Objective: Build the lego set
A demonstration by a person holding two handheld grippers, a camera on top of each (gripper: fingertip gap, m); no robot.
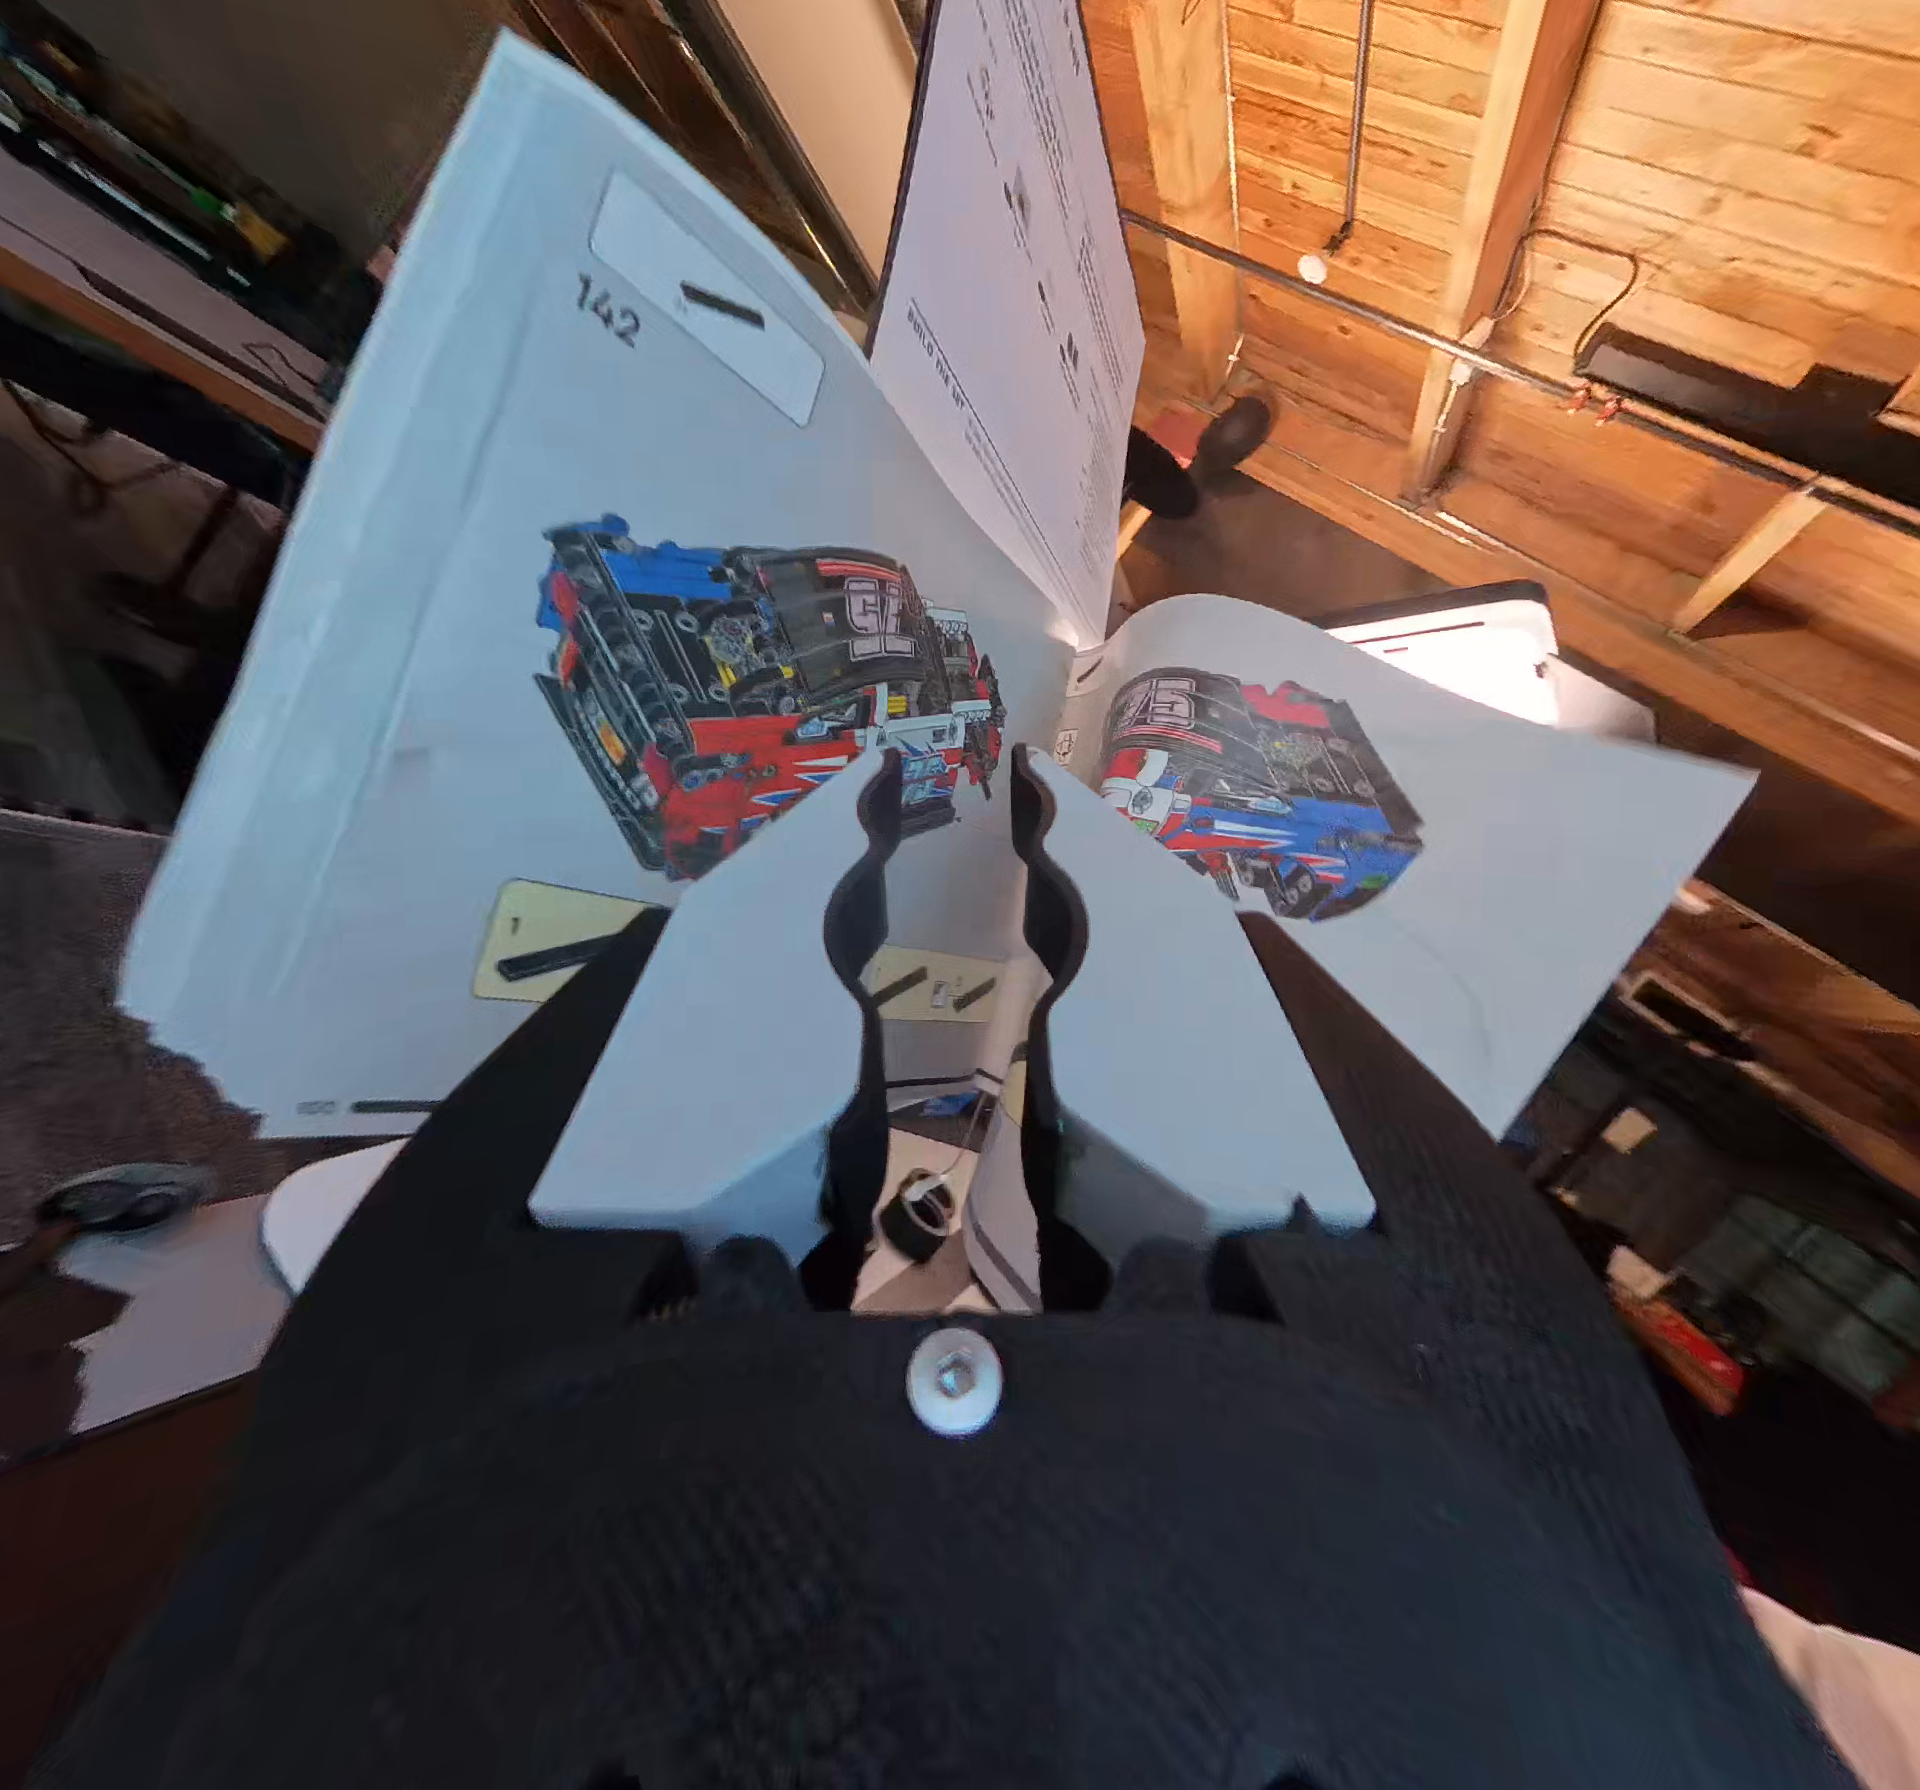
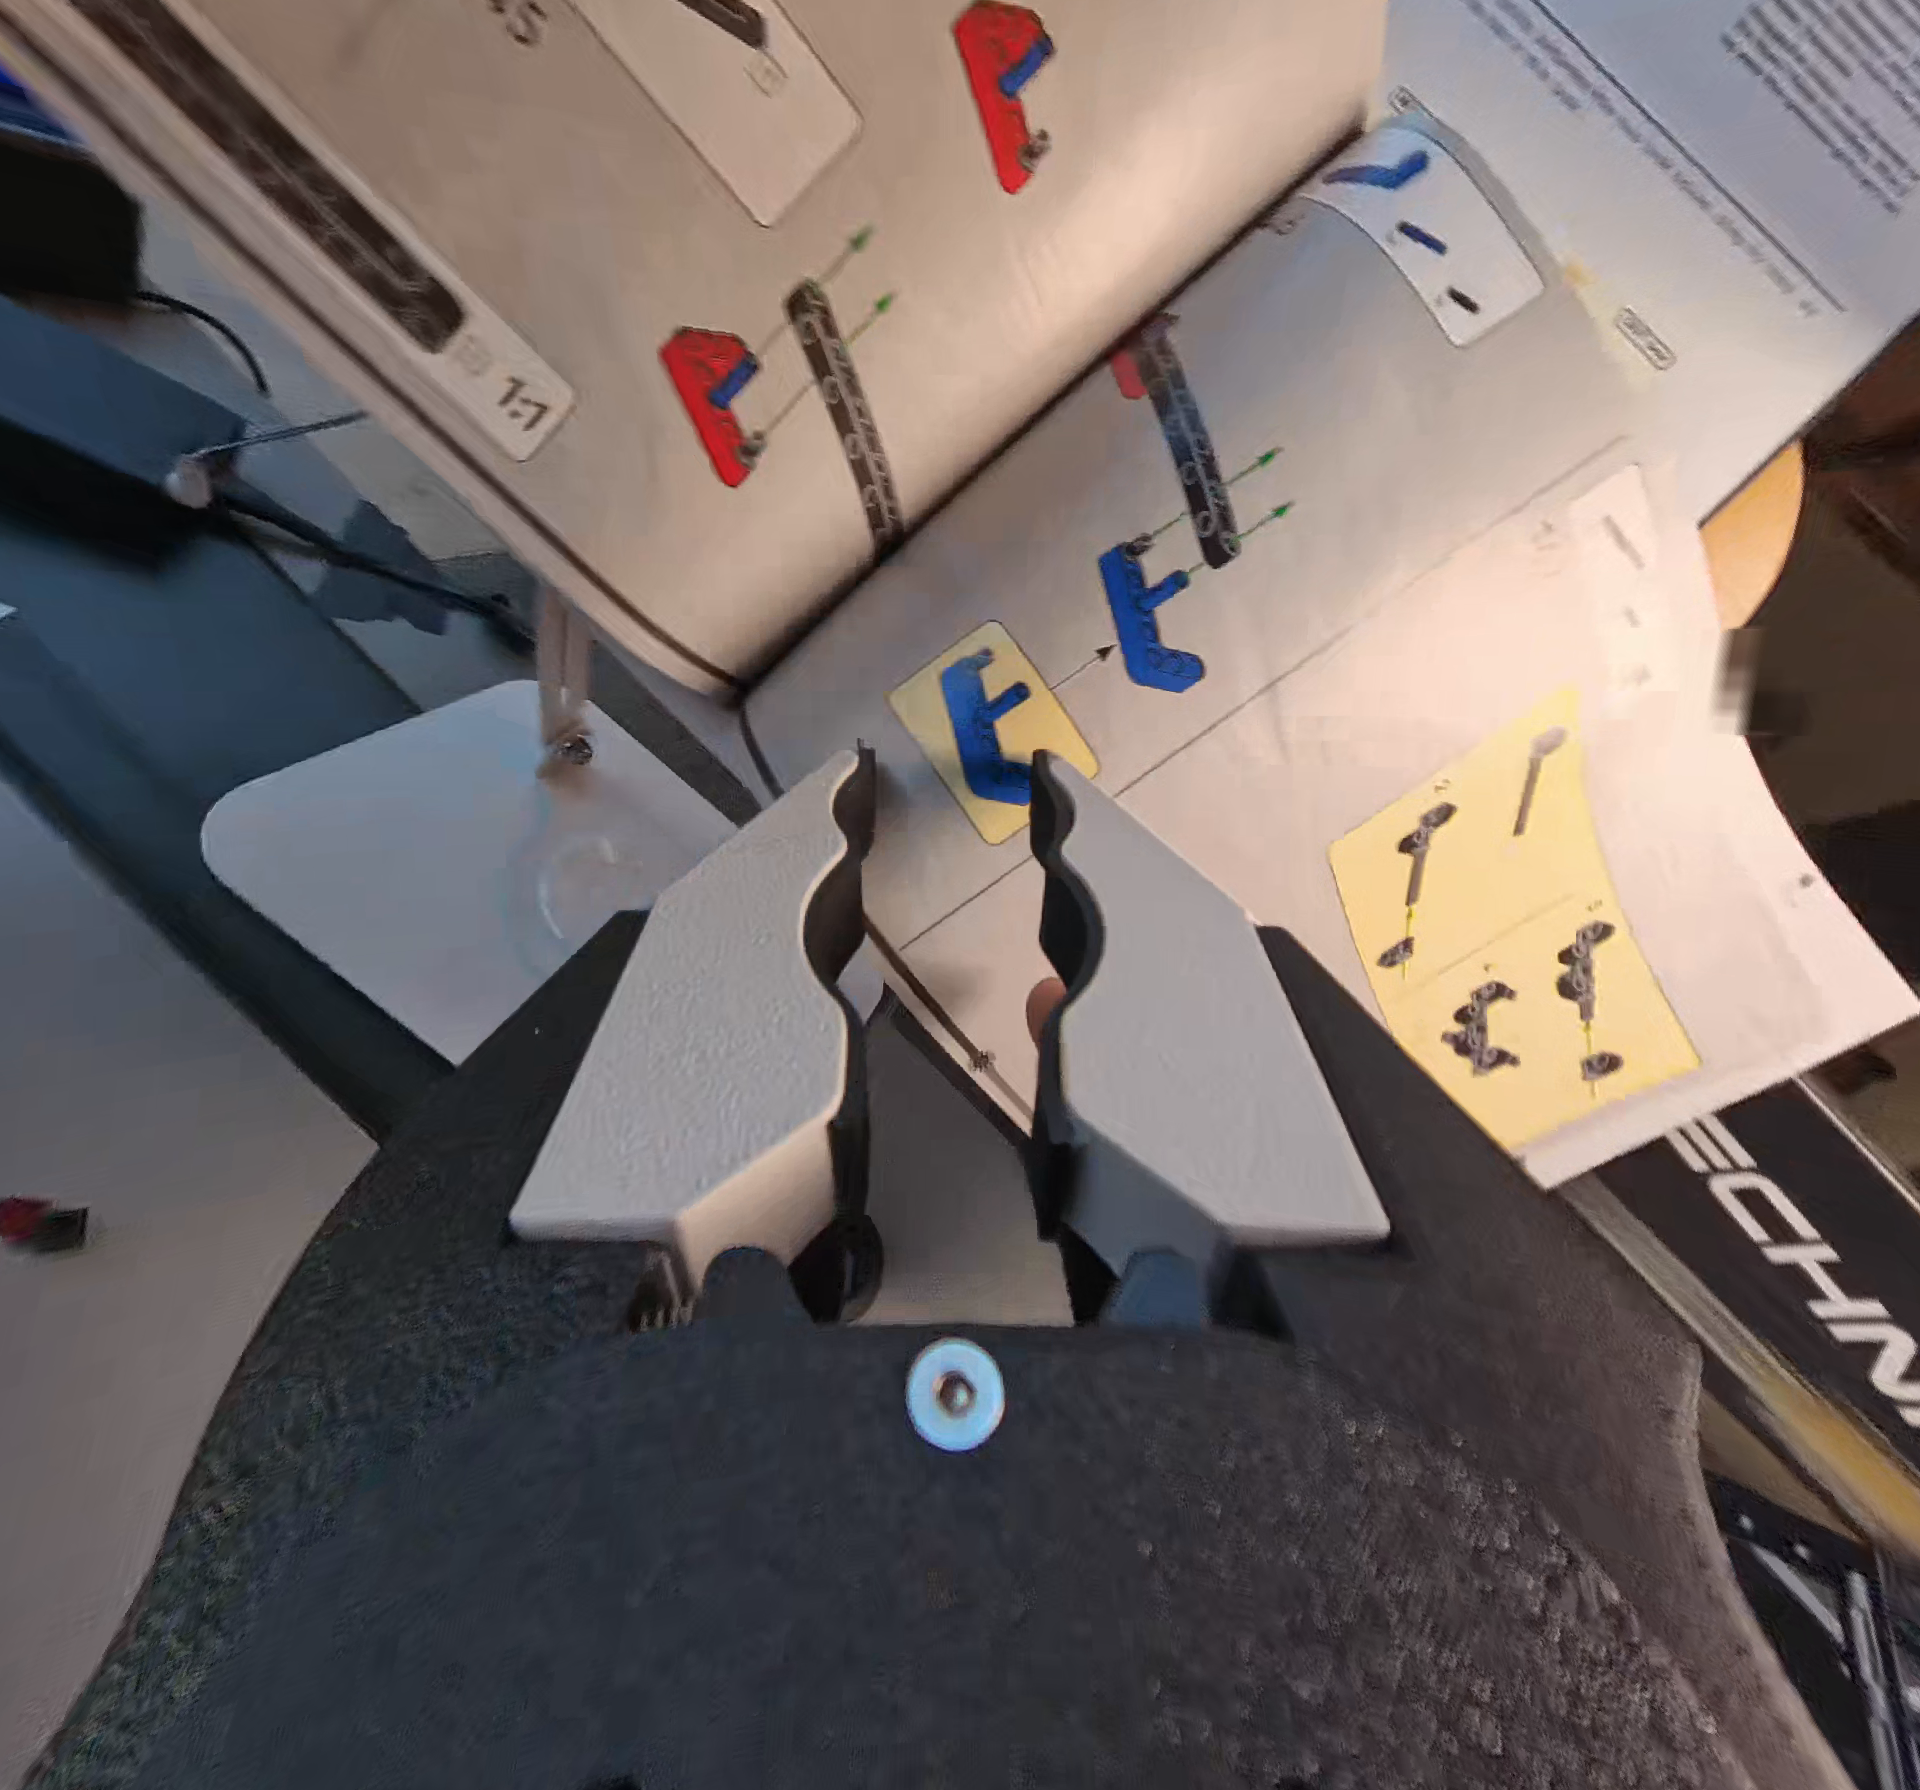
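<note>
Timber walls and a beam ceiling fill the left wrist view behind the instruction booklet, which stands open with pages fanned above a pale table. The left gripper points at a printed car drawing, fingers slightly parted and empty. The right gripper hovers over the booklet's part diagrams, its fingers likewise apart, gripping nothing. A small red piece near the table edge is too blurred to identify.
</note>
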